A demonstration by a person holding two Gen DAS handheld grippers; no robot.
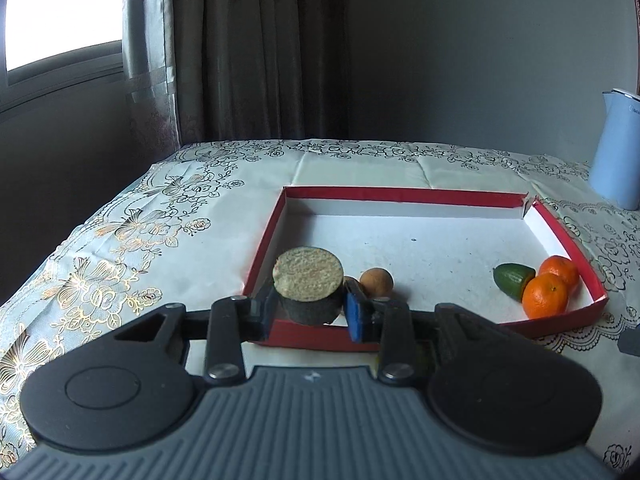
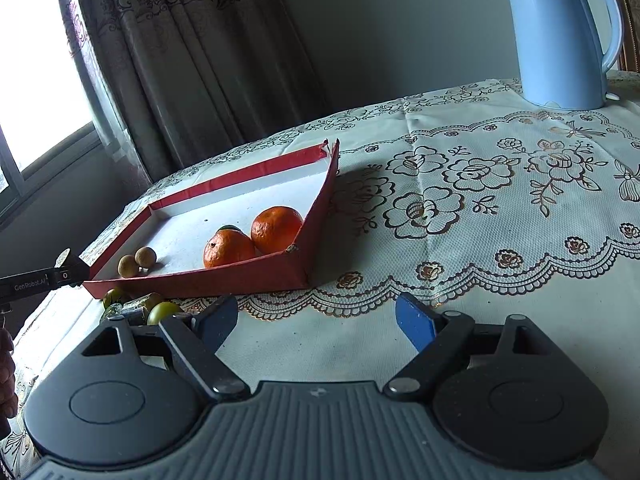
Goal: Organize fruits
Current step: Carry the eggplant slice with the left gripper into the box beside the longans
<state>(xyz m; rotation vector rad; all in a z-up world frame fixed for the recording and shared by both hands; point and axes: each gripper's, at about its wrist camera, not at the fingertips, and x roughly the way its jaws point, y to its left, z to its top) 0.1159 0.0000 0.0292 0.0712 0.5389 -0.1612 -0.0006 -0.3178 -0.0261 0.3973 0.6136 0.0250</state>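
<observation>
My left gripper (image 1: 310, 306) is shut on a short dark-skinned chunk of fruit (image 1: 309, 286) with a pale, rough cut top. It holds the chunk just above the near-left corner of a red tray (image 1: 400, 194) with a white floor. Inside the tray lie two small brown longans (image 1: 376, 282), a green fruit (image 1: 514, 280) and two oranges (image 1: 545, 295). In the right wrist view my right gripper (image 2: 316, 328) stands open over bare tablecloth in front of the tray (image 2: 240, 276), with nothing between its fingers. The left gripper (image 2: 60, 272) shows at that view's left edge.
A light blue kettle (image 2: 560, 36) stands at the back right of the table. Small green fruits (image 2: 164, 310) lie on the cloth outside the tray's near wall. A person's hand (image 2: 6, 380) shows at the left edge. Curtains and a window lie beyond the table's far-left edge.
</observation>
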